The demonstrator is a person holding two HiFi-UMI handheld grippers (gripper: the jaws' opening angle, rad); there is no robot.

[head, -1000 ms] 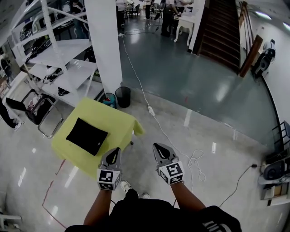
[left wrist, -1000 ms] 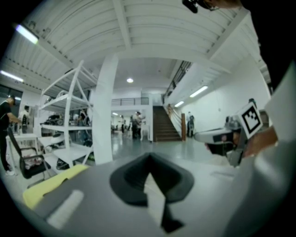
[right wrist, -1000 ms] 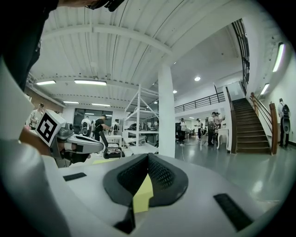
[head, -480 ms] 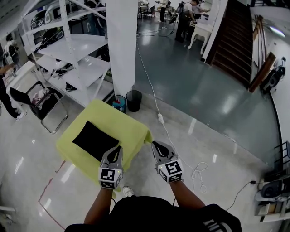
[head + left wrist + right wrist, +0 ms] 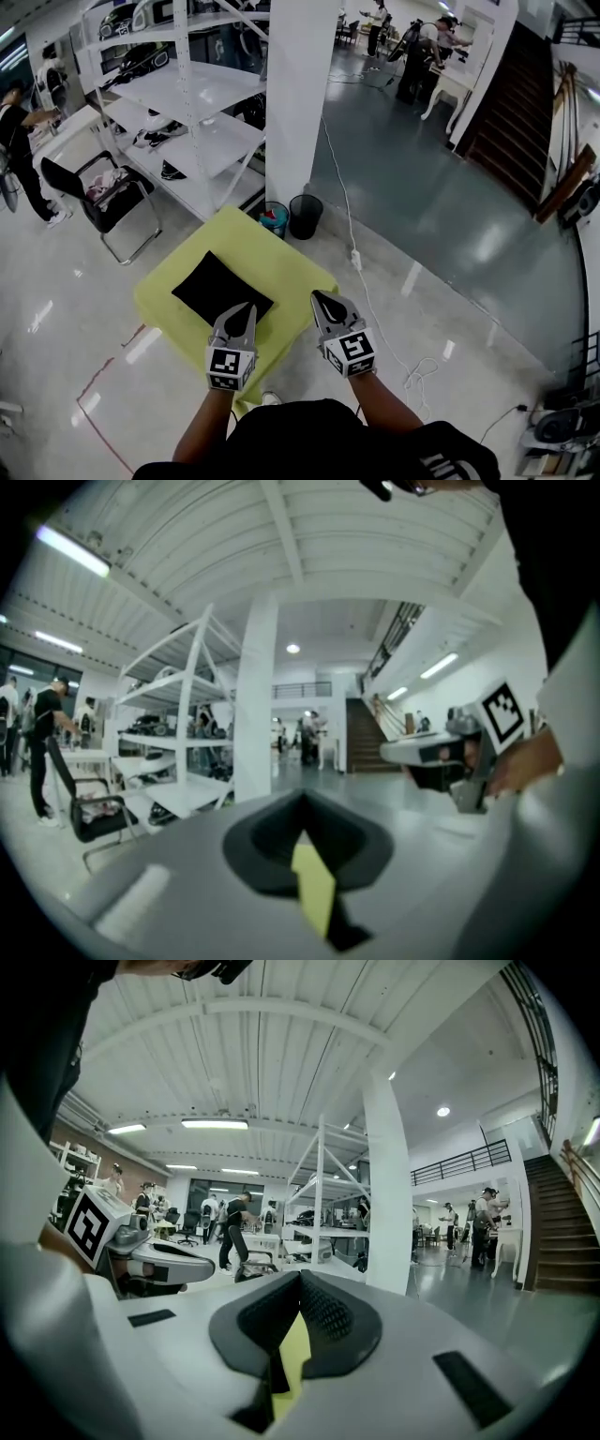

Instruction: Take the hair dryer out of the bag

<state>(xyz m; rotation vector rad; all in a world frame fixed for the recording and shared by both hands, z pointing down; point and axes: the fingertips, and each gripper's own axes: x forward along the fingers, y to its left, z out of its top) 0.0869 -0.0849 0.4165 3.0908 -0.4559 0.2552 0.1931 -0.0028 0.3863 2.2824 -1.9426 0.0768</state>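
Head view: black bag (image 5: pixel 221 289) hides contents — left hand-held gripper (image 5: pixel 244 313), right hand-held gripper (image 5: pixel 322 301) clenched.

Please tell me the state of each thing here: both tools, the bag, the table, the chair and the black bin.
Left tool: shut, empty.
Right tool: shut, empty.
Black bag: lying flat on the table, not held.
Table: covered with a yellow cloth.
Chair: unfolded, things on its seat.
Black bin: upright, top open.
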